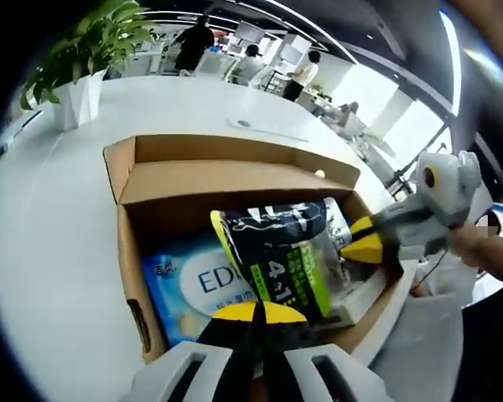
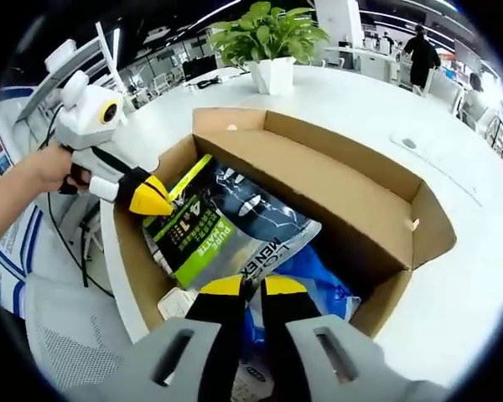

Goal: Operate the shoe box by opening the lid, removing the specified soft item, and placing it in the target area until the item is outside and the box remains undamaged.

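a dark pouch (image 2: pixel 226 222) is clamped by the right gripper (image 2: pixel 253 289) inside the open box (image 2: pixel 344 180). the pouch's other end is pinched by the left gripper (image 1: pixel 256 314). a blue pack (image 1: pixel 189 289) is seen beneath.

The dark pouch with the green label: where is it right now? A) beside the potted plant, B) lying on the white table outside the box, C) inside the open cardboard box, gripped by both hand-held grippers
C: the pouch sits within the cardboard box walls, with the left hand-held gripper and right hand-held gripper closed on its edges.

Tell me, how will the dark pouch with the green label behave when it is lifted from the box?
The pouch looks soft: its film is creased and glossy, so it may sag and slip. Both pairs of jaws pinch its edges, which should limit drooping. It stands partly above the cardboard box, so probably light.
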